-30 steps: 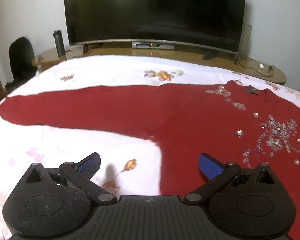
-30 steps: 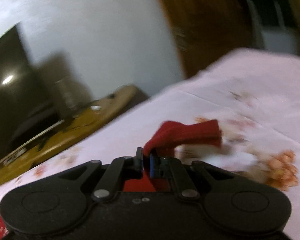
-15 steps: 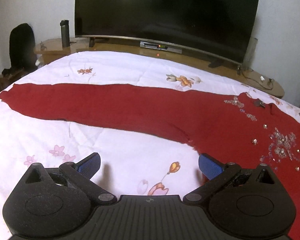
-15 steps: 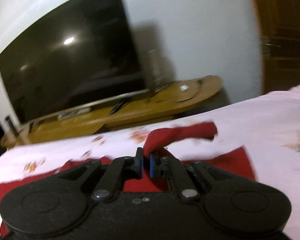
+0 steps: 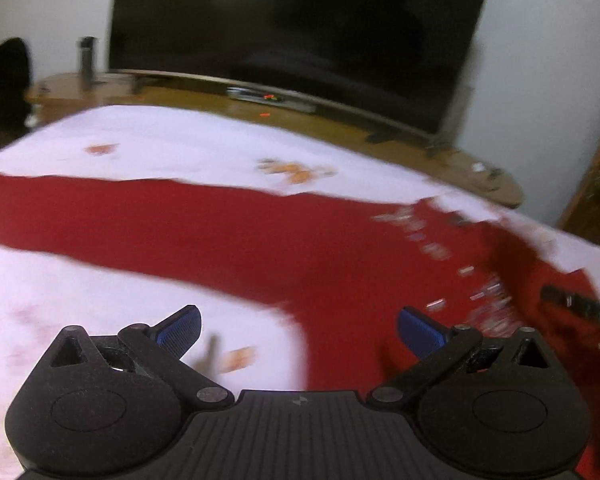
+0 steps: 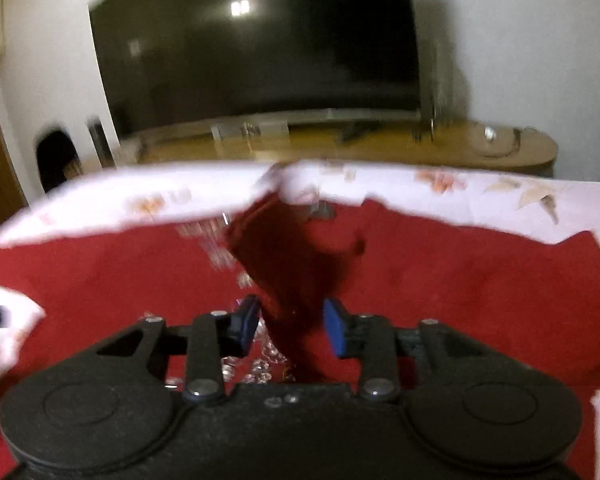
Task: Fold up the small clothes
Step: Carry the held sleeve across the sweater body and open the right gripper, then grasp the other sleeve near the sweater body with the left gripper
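A red long-sleeved top (image 5: pixel 228 236) with clear beads on its chest lies spread on a white flowered bedsheet (image 5: pixel 160 144). Its left sleeve stretches out flat to the left. My left gripper (image 5: pixel 298 330) is open and empty, low over the sheet by the armpit. My right gripper (image 6: pixel 290 326) has its jaws parted; the top's right sleeve (image 6: pixel 296 256), blurred and dark, falls between them onto the body of the top (image 6: pixel 440 280). The right gripper's edge shows in the left wrist view (image 5: pixel 580 308).
A large dark television (image 5: pixel 300 36) stands on a low wooden unit (image 5: pixel 340 120) beyond the bed's far edge. A dark bottle (image 5: pixel 87 58) and a black bag (image 5: pixel 6 80) stand at the far left. A wooden door (image 5: pixel 596 200) is at the right.
My right gripper swung left over the top with the sleeve and has opened; the sleeve is dropping from it. My left gripper stayed open and shifted slightly right.
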